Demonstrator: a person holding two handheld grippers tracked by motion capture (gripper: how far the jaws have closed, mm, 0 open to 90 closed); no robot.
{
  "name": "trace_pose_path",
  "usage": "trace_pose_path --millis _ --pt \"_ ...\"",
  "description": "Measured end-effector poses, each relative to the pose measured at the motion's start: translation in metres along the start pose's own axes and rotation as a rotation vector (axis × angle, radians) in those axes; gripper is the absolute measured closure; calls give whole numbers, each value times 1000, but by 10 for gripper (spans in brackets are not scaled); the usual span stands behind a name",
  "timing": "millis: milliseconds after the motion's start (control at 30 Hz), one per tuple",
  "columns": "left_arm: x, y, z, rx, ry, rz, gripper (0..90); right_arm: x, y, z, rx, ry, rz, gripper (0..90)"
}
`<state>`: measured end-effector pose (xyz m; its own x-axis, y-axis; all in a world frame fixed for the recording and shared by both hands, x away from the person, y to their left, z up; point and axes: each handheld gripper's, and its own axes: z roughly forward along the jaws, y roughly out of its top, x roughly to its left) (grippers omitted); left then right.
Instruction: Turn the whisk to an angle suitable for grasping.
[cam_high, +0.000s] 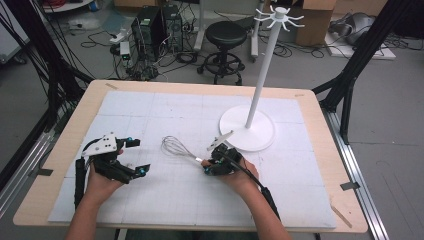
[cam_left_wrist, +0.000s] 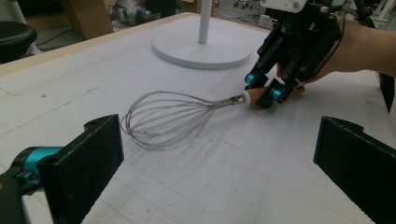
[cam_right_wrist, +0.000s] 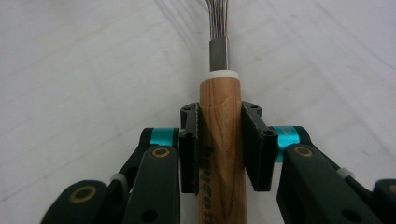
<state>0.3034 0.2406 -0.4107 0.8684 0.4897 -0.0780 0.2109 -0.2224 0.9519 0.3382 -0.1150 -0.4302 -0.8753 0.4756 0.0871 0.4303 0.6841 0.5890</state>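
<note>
The right gripper (cam_right_wrist: 219, 140) pinches the whisk (cam_left_wrist: 177, 116) by its wooden handle, just in front of the white stand (cam_high: 247, 127); lift level, keep the squeeze firm so it can't swivel.

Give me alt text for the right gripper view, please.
The right gripper is clamped on the wooden handle of a wire whisk, one black jaw on each side. The whisk points straight away over a white gridded mat.
</note>
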Motion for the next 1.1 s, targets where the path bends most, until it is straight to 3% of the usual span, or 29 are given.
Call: trace_pose_path --millis 267,300,667,867,967,1100 --pt "-1 4 -5 -19 9 6 21 21 11 11 2 70 -97 706" --pt "-1 5 -6 -21 5 11 22 30 17 15 8 94 -116 705" --pt "-4 12 -11 -26 12 28 21 54 45 40 10 150 -197 705" --pt "-4 11 -12 -19 13 26 21 54 50 45 9 157 -207 693" --pt "-4 11 -11 -17 11 28 22 54 49 44 3 146 -188 586" --pt "-4 12 -11 -20 9 27 21 52 45 33 -36 105 -174 528"
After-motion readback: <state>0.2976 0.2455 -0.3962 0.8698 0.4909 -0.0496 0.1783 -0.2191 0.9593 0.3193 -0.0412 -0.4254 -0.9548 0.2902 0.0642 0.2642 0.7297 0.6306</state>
